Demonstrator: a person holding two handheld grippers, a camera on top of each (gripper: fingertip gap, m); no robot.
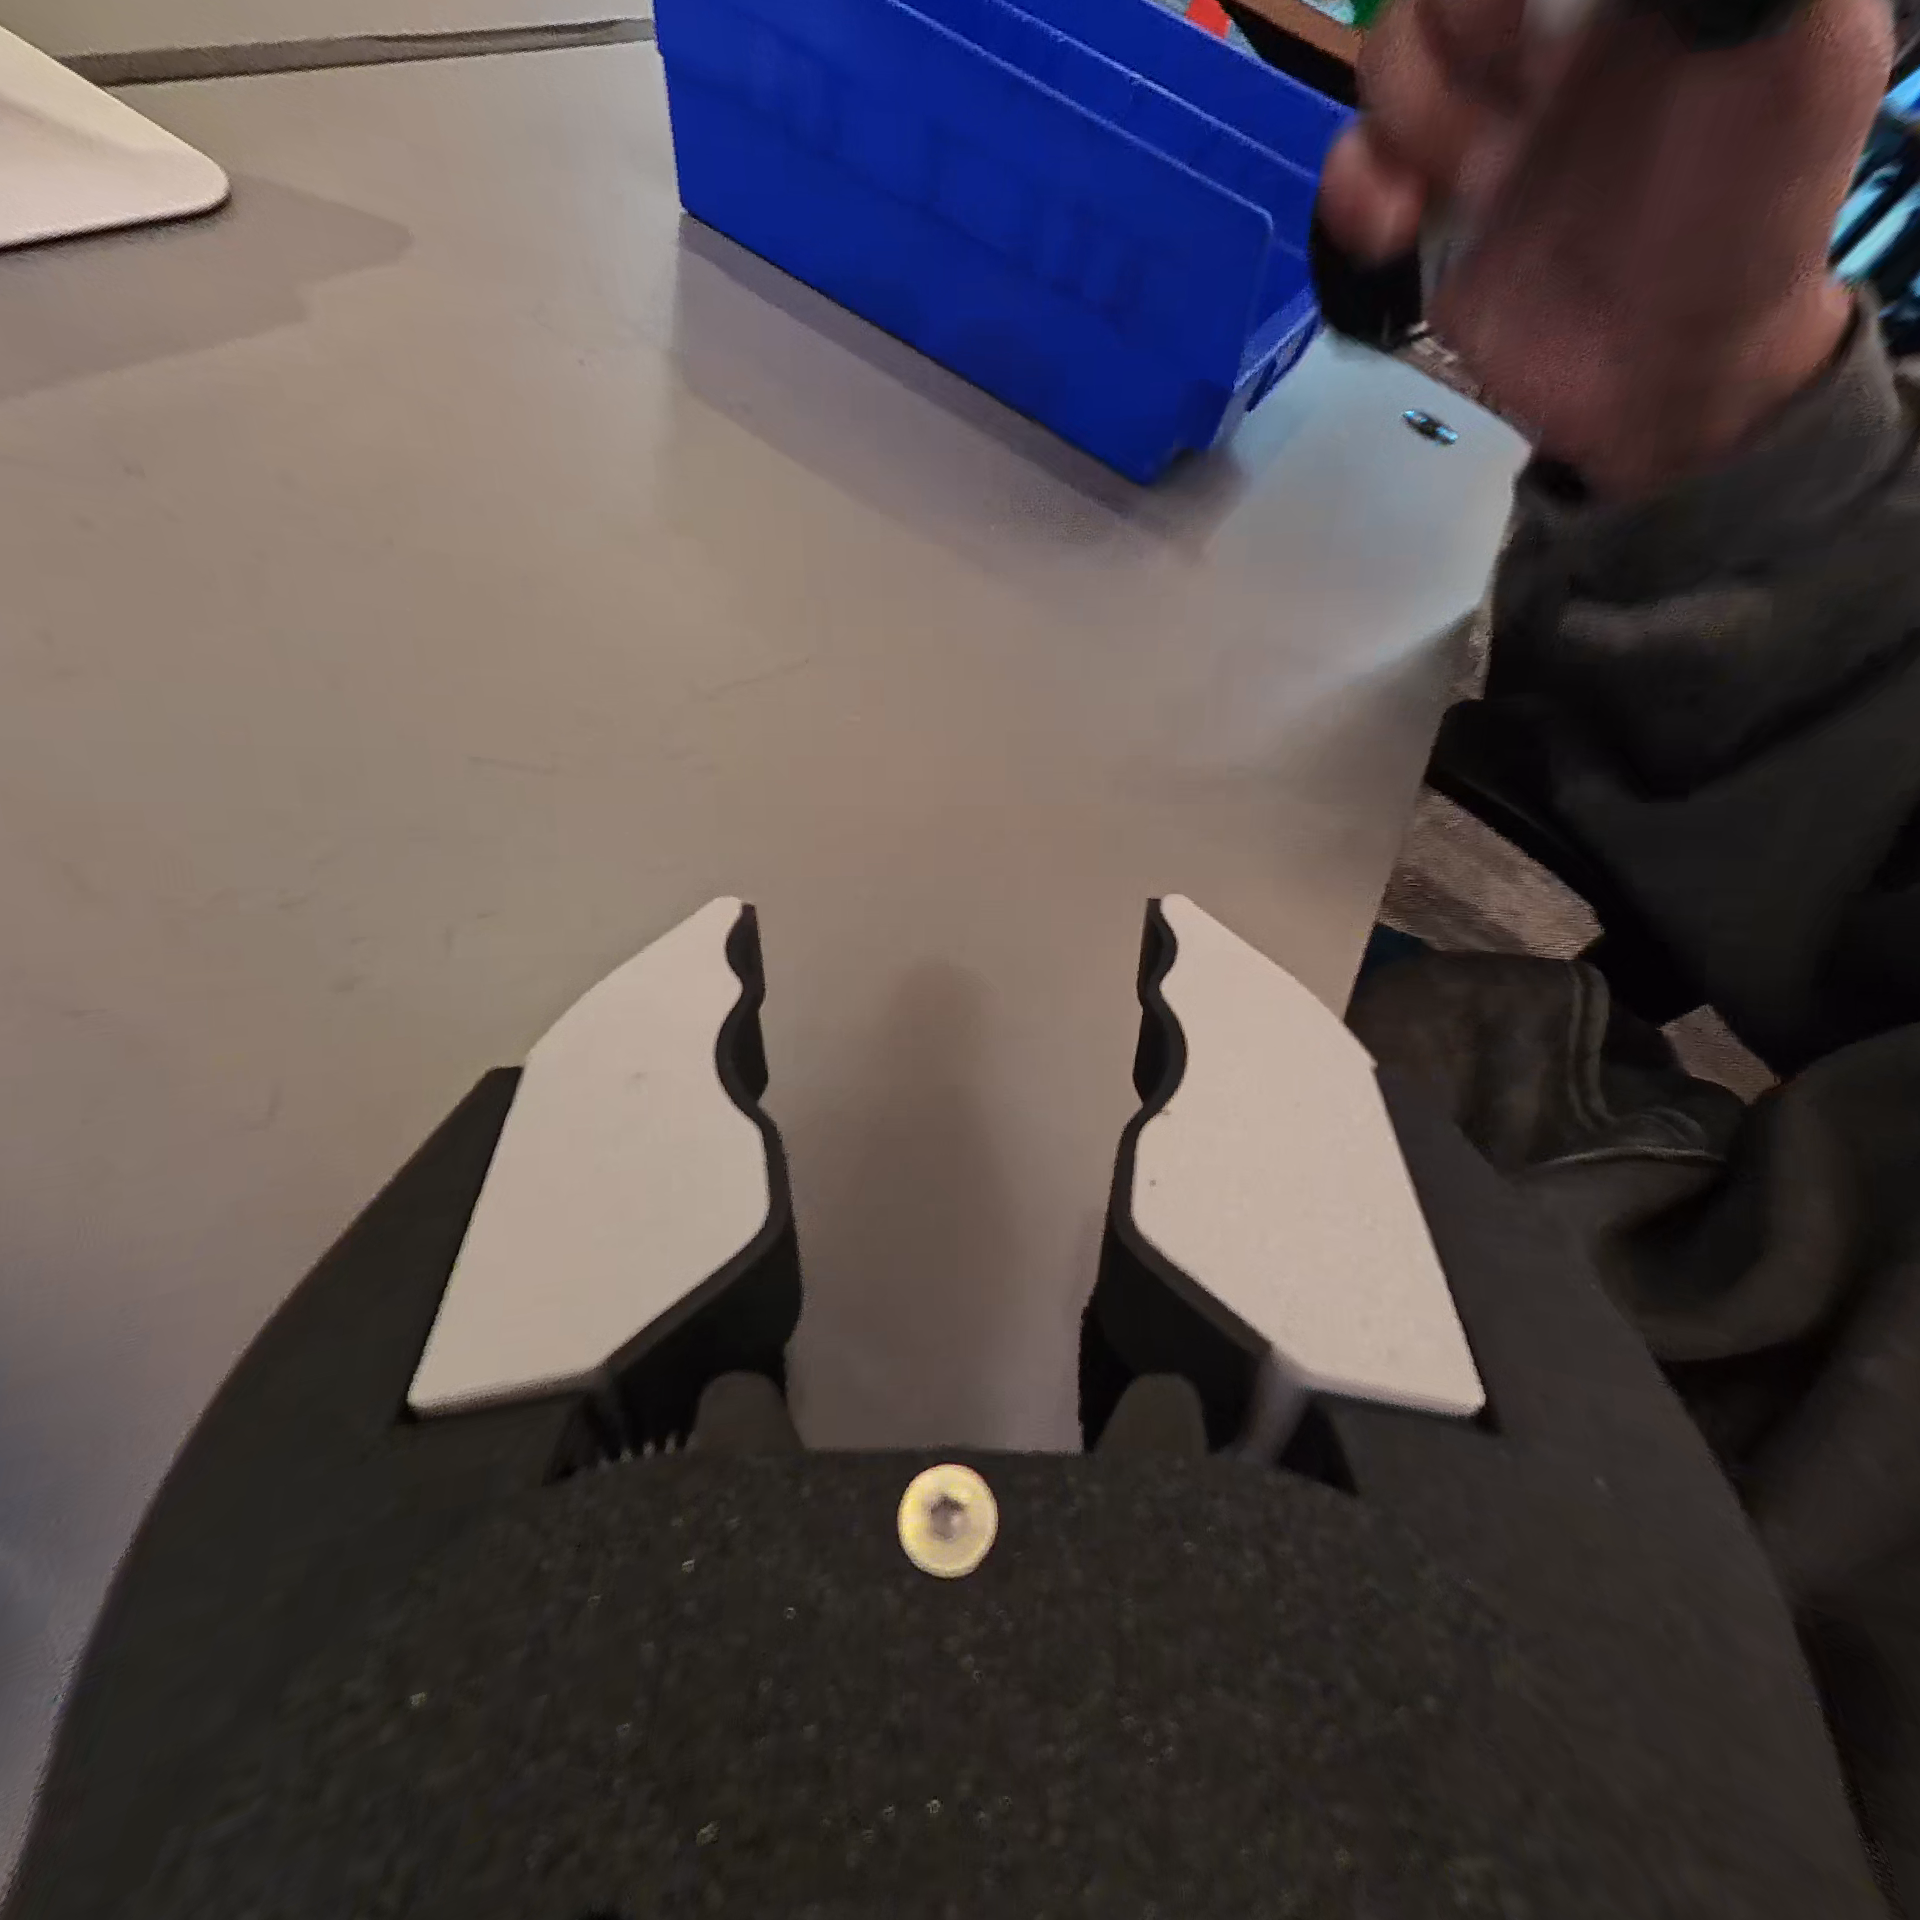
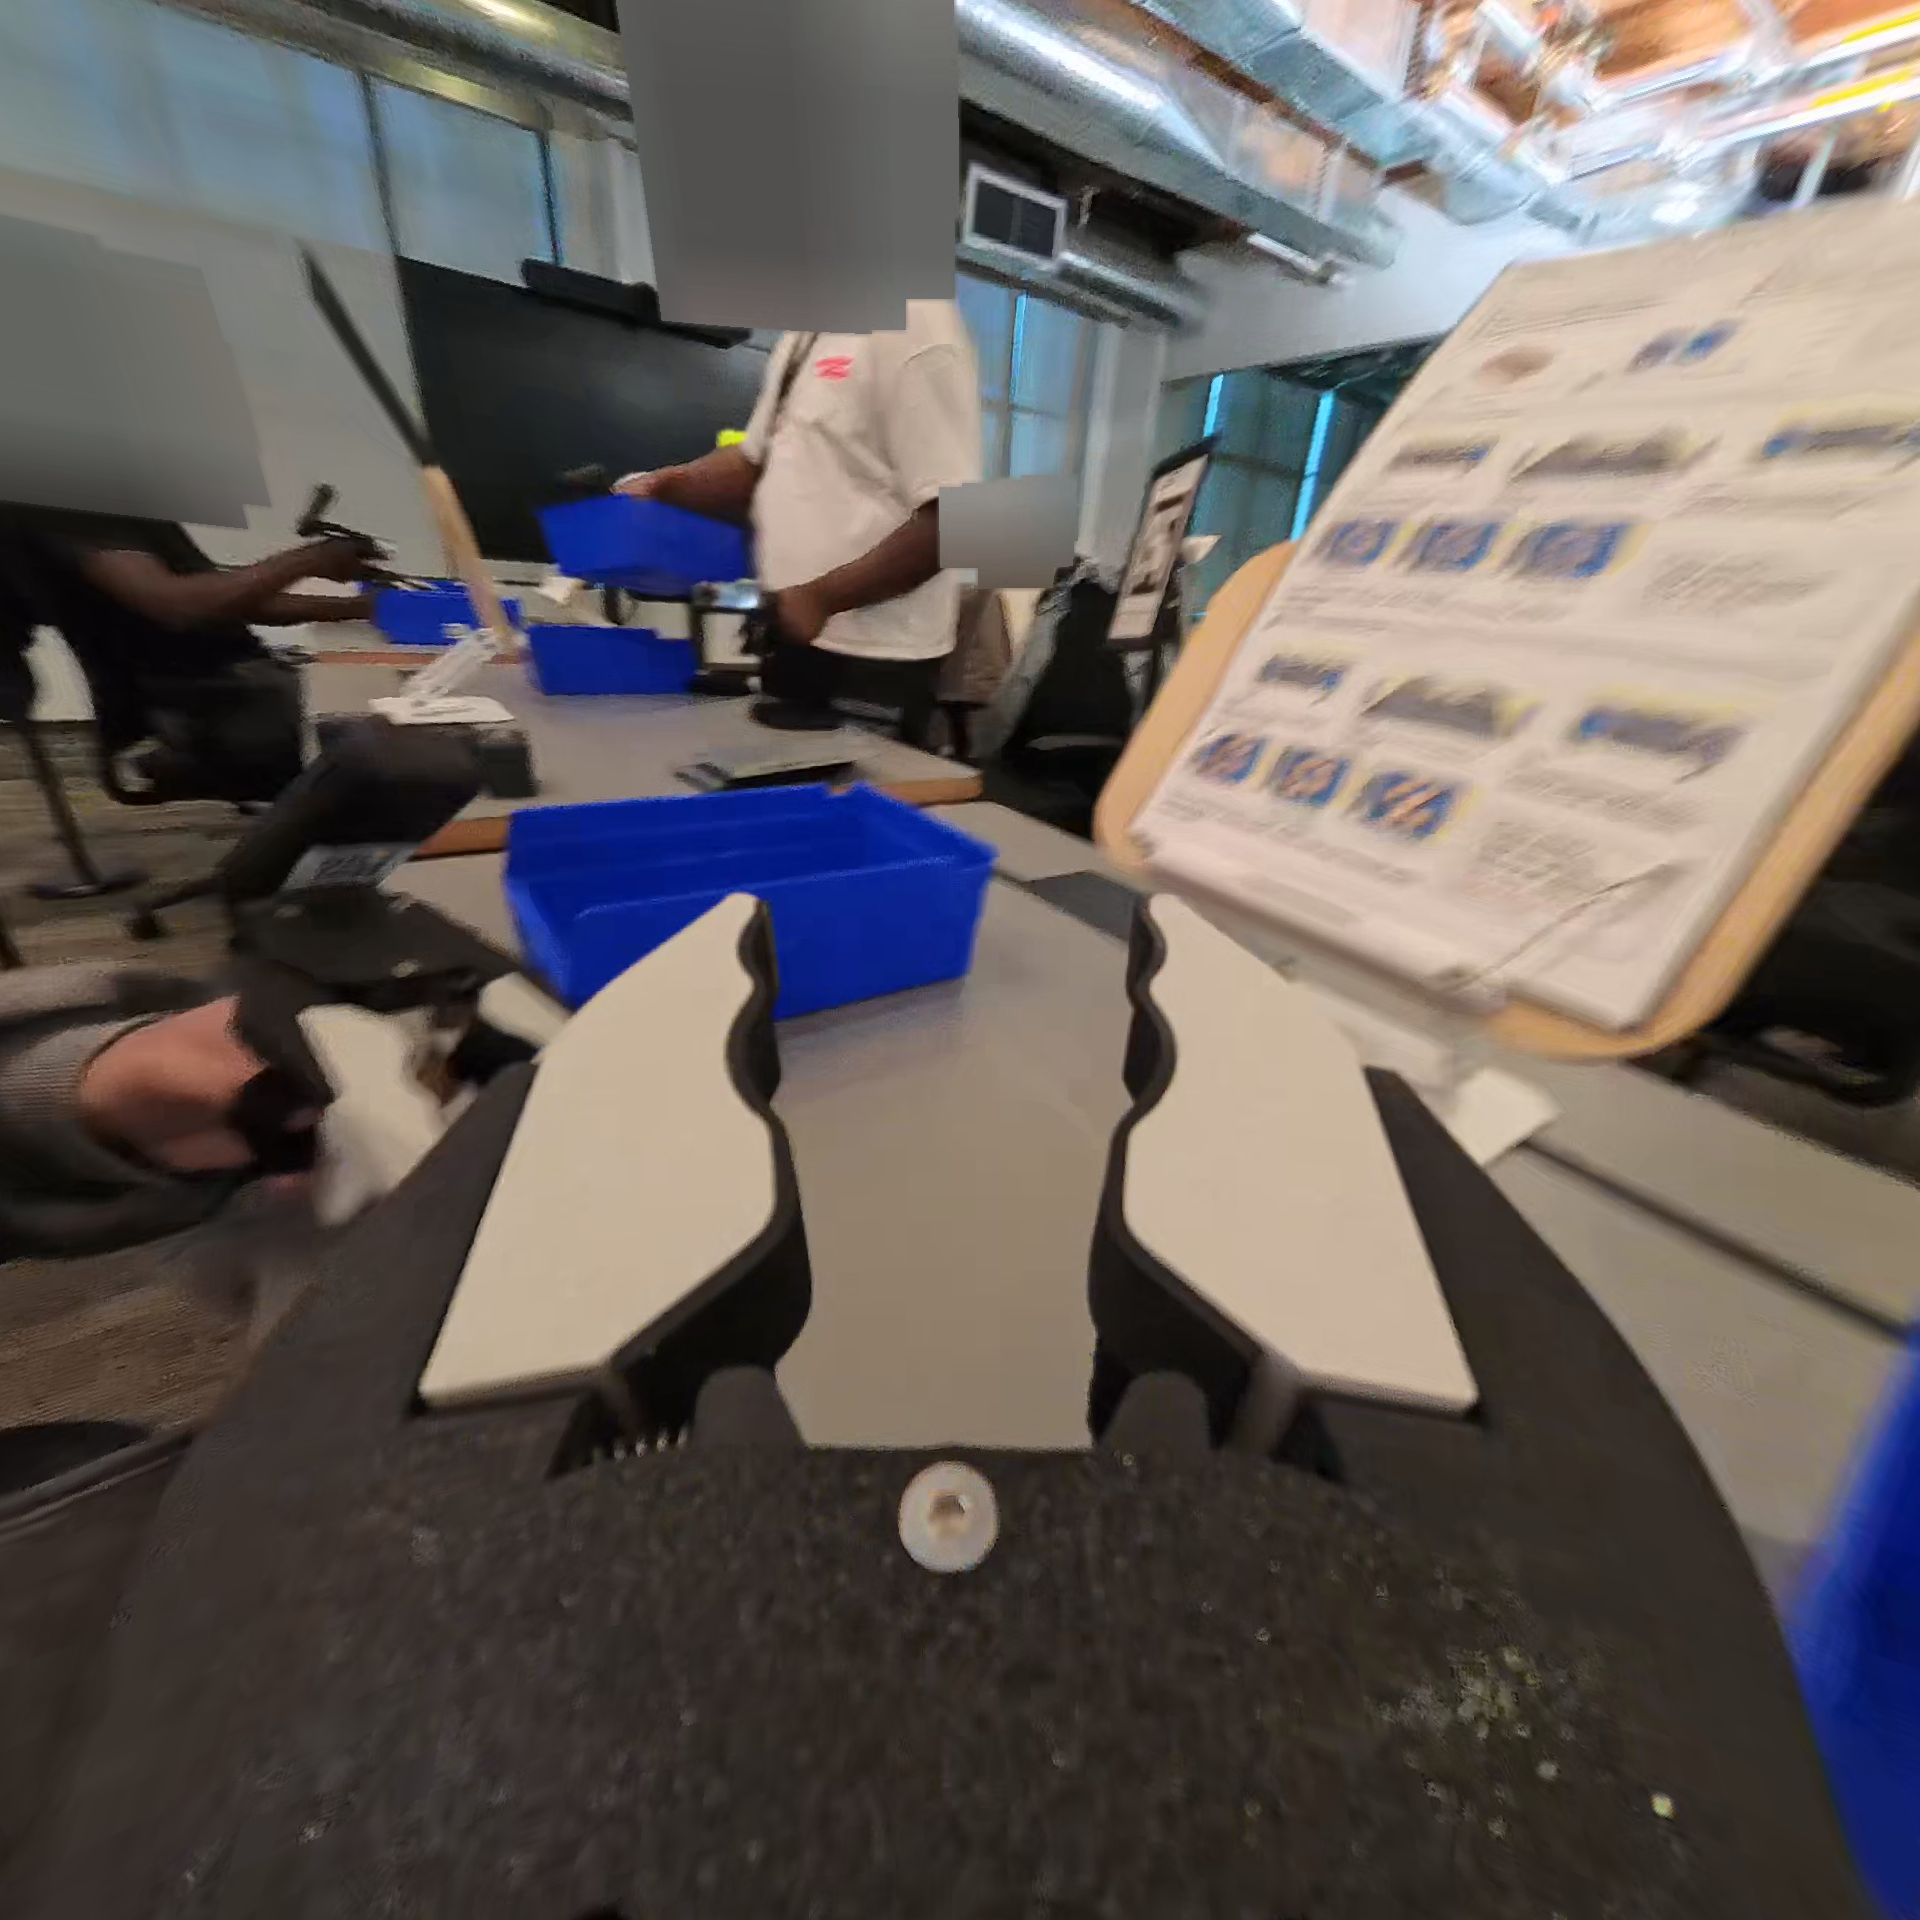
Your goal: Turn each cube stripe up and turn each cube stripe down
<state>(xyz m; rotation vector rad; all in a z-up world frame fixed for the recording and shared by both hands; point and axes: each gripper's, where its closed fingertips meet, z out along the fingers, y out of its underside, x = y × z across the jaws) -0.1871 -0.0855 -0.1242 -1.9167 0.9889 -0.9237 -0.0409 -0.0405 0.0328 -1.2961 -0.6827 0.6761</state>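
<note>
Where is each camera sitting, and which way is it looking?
Left wrist view: sits on the left tool, looks down along its open fingers at the grey table and a blue bin; a blurred hand and dark sleeve show at right.
Right wrist view: sits on the right tool, looks level across the table into the room, past a blue bin and a tilted clipboard; a hand shows at left.
Both show open fingers, grey table and a blue bin.
</note>
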